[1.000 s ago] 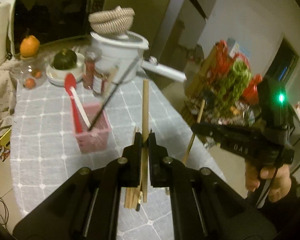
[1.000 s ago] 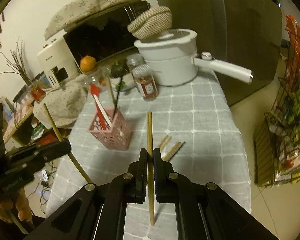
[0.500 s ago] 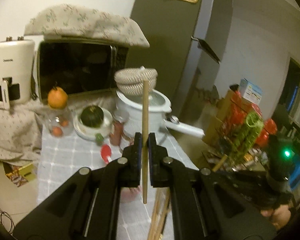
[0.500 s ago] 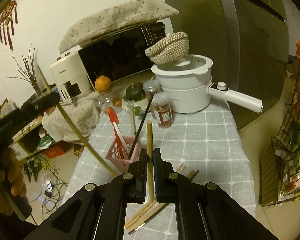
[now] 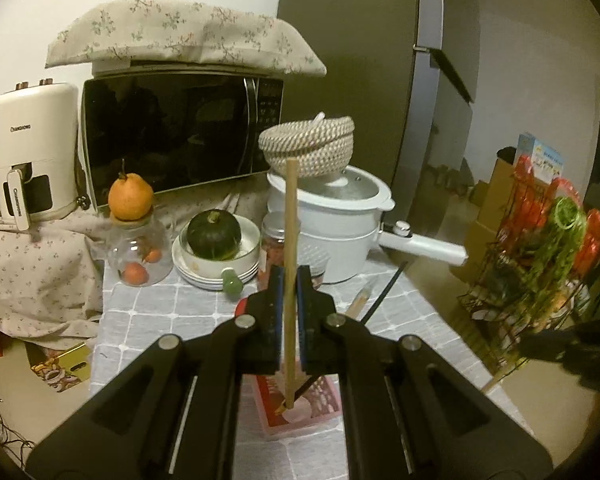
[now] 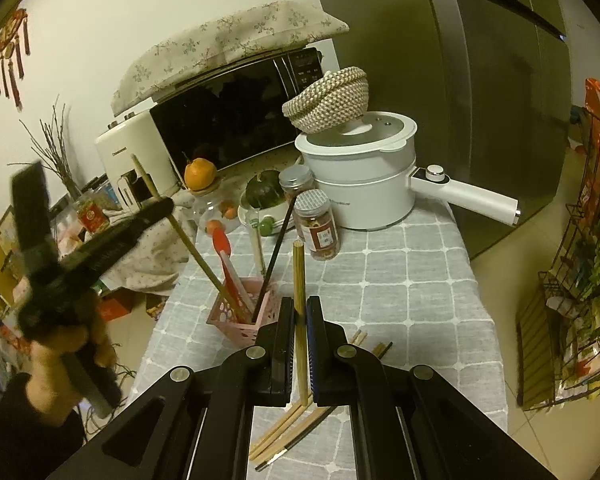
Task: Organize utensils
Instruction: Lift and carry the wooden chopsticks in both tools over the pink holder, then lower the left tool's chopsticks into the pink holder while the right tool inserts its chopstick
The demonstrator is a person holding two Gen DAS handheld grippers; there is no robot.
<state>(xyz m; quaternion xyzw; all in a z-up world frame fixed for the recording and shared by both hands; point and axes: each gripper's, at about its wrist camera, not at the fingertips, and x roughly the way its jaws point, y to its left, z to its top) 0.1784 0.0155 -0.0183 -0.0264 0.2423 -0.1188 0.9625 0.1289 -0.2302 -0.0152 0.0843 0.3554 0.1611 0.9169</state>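
My left gripper (image 5: 287, 280) is shut on a wooden chopstick (image 5: 290, 240) held upright, its lower tip inside the pink utensil basket (image 5: 320, 404). In the right wrist view the left gripper (image 6: 156, 208) holds that chopstick (image 6: 196, 252) slanting down into the basket (image 6: 236, 326). The basket also holds a red spatula (image 6: 222, 242), a black chopstick (image 6: 278, 240) and a pale utensil. My right gripper (image 6: 298, 312) is shut on another wooden chopstick (image 6: 299, 280), held upright above the grey checked tablecloth (image 6: 412, 304). Several loose chopsticks (image 6: 288, 428) lie on the cloth below it.
At the back stand a white pot (image 6: 364, 172) with a woven basket on its lid, two spice jars (image 6: 320, 224), a bowl stack with a green squash (image 5: 216, 236), a glass jar topped by an orange fruit (image 5: 130, 200), a microwave (image 5: 172, 136) and a fridge. A wire rack (image 6: 580, 280) stands right of the table.
My left gripper has lifted, tipped its chopstick upright and lowered its tip into the pink basket. My right gripper has risen and drawn back with its chopstick still held.
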